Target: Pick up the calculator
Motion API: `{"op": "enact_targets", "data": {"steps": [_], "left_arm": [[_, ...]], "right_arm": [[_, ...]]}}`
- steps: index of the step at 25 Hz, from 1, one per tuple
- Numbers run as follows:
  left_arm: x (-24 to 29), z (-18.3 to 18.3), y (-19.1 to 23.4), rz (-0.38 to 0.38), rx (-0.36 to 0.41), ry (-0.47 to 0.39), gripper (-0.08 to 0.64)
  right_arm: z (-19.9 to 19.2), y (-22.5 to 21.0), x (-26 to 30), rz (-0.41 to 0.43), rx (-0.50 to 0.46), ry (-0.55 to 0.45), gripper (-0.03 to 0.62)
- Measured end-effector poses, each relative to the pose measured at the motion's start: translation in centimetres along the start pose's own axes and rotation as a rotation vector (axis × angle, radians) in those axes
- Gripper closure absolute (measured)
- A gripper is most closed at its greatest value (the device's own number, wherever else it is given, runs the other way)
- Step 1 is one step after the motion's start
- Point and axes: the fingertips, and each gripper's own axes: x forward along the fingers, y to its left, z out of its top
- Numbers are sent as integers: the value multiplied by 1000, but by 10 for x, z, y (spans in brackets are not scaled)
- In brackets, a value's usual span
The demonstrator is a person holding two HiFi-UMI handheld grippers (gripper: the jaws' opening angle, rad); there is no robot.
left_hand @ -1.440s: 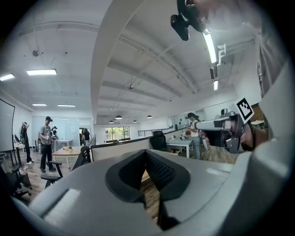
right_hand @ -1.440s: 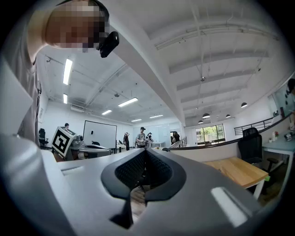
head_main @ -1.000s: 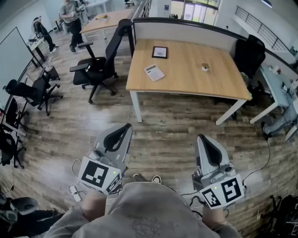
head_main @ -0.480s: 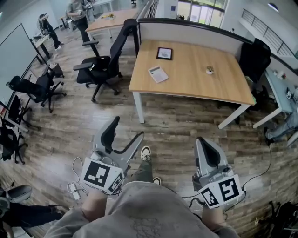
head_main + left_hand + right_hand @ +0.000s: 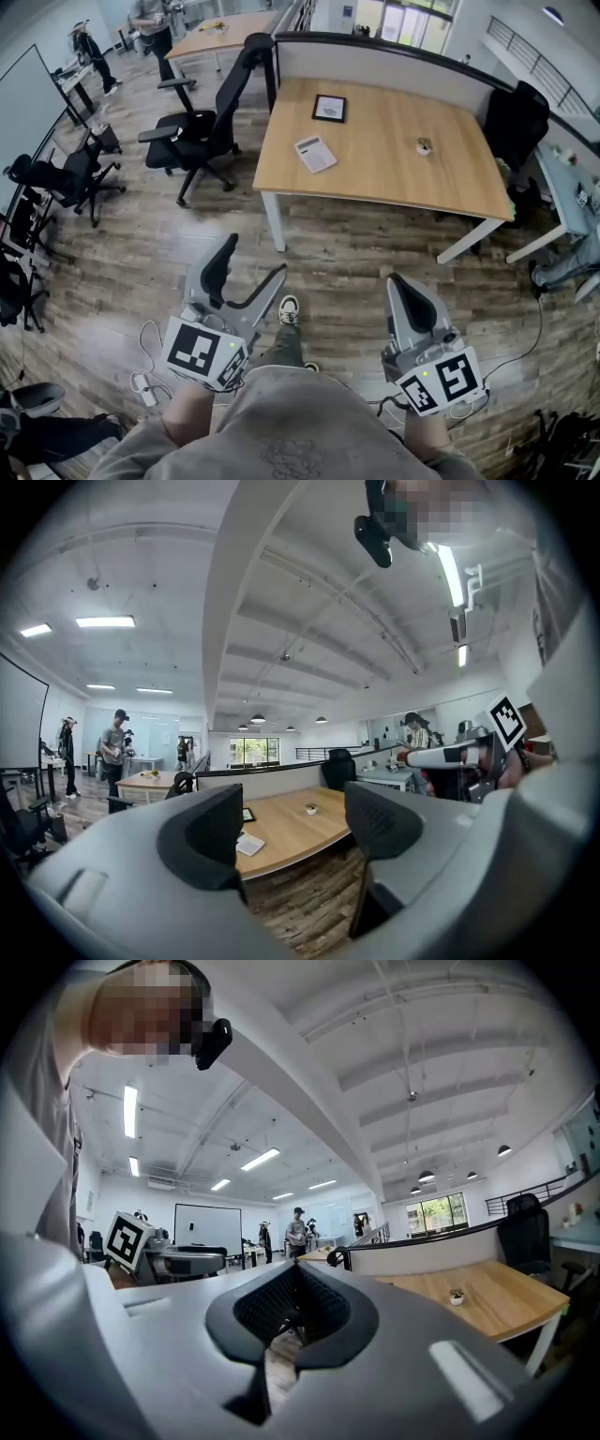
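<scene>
The calculator (image 5: pixel 315 153), pale grey and white, lies flat on the left part of a wooden desk (image 5: pixel 394 178) across the room; in the left gripper view the calculator (image 5: pixel 249 844) shows far off between the jaws. Both grippers are held low over the floor, well short of the desk. My left gripper (image 5: pixel 253 261) stands open with nothing between its fingers. My right gripper (image 5: pixel 399 283) is shut and empty; in the right gripper view its pads (image 5: pixel 281 1321) meet at the tips.
A framed picture (image 5: pixel 329 109) and a small pot (image 5: pixel 425 146) also sit on the desk, backed by a partition (image 5: pixel 375 58). Black office chairs (image 5: pixel 192 141) stand left of it, another (image 5: pixel 516 112) at the right. A cable (image 5: pixel 145 361) lies on the floor. People (image 5: pixel 155 23) stand far left.
The left gripper's jaws went from shut to wide open. Both grippers moved forward a little toward the desk as the person stepped ahead; a shoe now shows between them.
</scene>
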Motion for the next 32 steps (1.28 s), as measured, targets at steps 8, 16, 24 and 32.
{"op": "enact_targets", "data": {"steps": [8,16,24,32], "left_arm": [[66,-8,52,-17,-23,24,225],[141,-7,119,-51,-22,42,241],[205,-14,191,-82,-13,78,241],[249,-30,225,-123,-16,102,240]], "right_arm": [[3,-34,72,25,12,11,581],[1,-78,158,-40,20,80,581],[0,-107,249,-72,30,111,581],[-17,-130,299,-104,66,138,581]]}}
